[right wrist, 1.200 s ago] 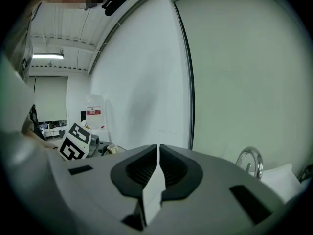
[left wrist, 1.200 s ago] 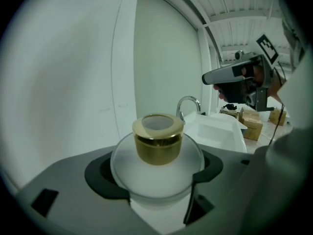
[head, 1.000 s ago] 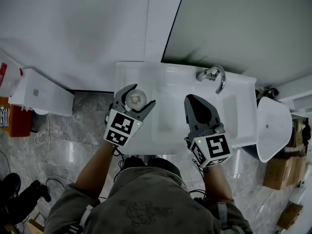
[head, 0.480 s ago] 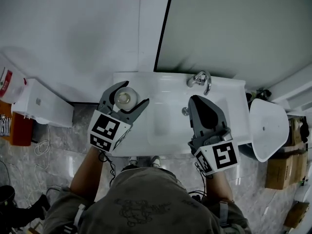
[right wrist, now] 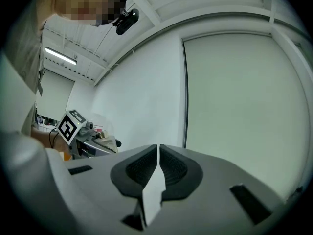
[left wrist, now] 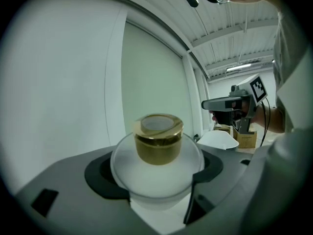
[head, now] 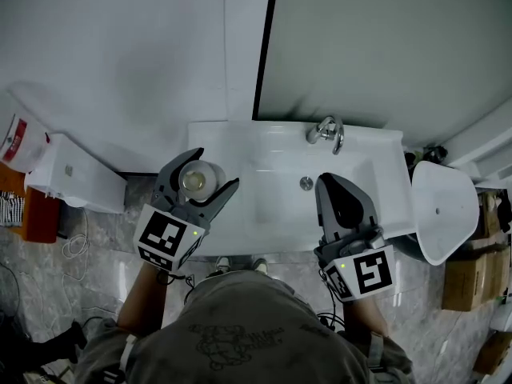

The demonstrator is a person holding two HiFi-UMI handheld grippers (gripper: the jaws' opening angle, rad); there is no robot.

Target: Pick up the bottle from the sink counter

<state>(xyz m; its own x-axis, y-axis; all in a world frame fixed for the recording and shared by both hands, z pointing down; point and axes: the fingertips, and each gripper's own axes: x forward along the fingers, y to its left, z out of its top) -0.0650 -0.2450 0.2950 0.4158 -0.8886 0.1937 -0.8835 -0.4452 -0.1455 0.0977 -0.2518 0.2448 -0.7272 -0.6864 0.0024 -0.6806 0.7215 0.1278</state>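
Bottle [head: 194, 180] has risen, clamped in left hand-held gripper [head: 214, 168]; right hand-held gripper [head: 329, 179] closed.

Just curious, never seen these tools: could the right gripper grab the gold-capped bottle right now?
Probably not: the bottle sits clamped in the left gripper, its jaws covering both sides, and the right gripper is shut, across the sink.

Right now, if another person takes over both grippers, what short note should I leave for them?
Left gripper: shut on the bottle, held upright at the left end of the sink counter.
Right gripper: shut, empty, over the counter's right part.
Done: bottle gripped; it looks raised off the counter, though this is not certain.
Left: lift it well clear.
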